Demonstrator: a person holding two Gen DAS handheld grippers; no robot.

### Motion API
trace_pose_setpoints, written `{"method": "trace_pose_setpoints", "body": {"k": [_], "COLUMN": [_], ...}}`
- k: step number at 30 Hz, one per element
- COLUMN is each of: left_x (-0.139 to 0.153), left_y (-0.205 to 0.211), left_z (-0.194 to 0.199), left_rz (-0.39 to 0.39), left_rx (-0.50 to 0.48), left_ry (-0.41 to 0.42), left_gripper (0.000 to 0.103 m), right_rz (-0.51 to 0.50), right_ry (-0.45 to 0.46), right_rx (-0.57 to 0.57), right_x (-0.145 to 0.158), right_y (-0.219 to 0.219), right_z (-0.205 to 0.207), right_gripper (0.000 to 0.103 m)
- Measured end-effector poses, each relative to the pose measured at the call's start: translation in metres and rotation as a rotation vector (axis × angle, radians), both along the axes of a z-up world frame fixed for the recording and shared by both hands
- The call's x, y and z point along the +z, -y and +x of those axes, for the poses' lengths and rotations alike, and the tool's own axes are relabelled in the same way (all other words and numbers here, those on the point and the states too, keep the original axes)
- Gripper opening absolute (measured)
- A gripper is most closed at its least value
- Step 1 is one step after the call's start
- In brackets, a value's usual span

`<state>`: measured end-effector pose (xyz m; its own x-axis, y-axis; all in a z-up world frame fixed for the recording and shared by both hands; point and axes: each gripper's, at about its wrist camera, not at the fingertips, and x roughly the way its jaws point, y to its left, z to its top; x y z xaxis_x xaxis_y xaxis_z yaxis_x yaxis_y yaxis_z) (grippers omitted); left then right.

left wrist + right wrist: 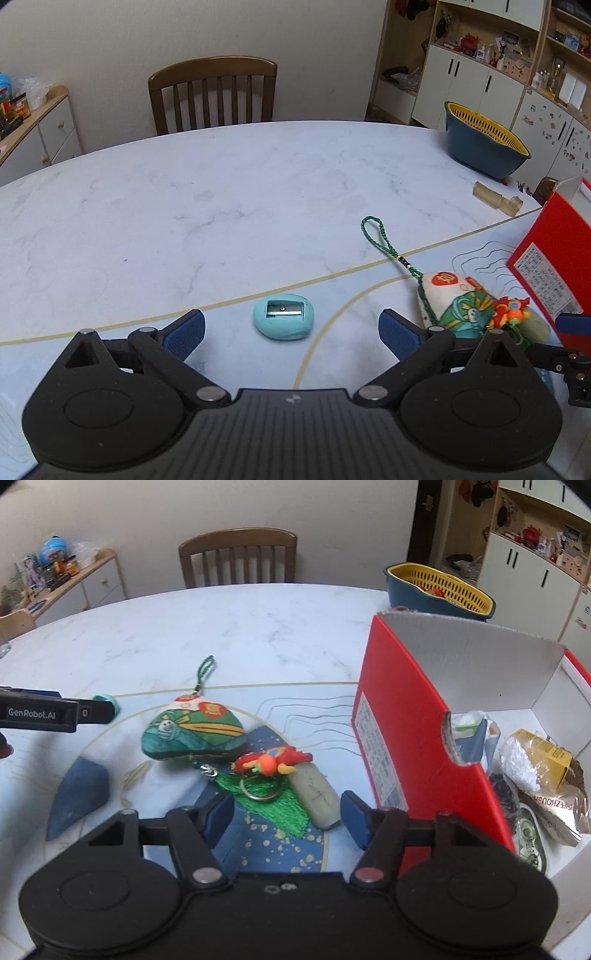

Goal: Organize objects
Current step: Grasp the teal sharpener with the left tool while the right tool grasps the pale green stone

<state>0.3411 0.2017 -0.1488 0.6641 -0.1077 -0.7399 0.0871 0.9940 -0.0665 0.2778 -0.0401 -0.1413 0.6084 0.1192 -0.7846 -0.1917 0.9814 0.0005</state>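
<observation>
A teal egg-shaped pencil sharpener [283,316] lies on the marble table, just ahead of and between the fingers of my open, empty left gripper [291,334]. To its right lies a green and white plush charm [456,301] on a green cord. In the right wrist view the same charm [192,731] lies with a red-orange toy keyring [271,762], a green tassel [273,805] and a pale flat piece [317,797]. My right gripper [288,818] is open and empty, just short of the tassel. An open red box [406,731] holding packets stands to the right.
A blue and yellow basket [484,142] stands at the table's far right, with a translucent tube [496,199] near it. A wooden chair [214,94] stands behind the table. Cabinets line the right wall. My left gripper shows at the left of the right wrist view [55,712].
</observation>
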Motion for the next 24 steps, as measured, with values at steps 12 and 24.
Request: {"method": "trace_pose_setpoints", "body": {"k": [12,24], "left_x": [-0.012,-0.013], "left_y": [-0.001,-0.002], "left_z": [0.012,0.012], "left_rz": [0.006,0.005], "left_rx": [-0.019,-0.015], "left_ry": [-0.004,0.004], "left_gripper": [0.087,0.049], "right_rz": [-0.090,-0.103], "right_ry": [0.043,0.031], "right_rx": [-0.018,0.008], "right_x": [-0.014,-0.014], "right_y": [-0.010,-0.008], "right_z": [0.016,0.020], "right_gripper": [0.049,0.042]}}
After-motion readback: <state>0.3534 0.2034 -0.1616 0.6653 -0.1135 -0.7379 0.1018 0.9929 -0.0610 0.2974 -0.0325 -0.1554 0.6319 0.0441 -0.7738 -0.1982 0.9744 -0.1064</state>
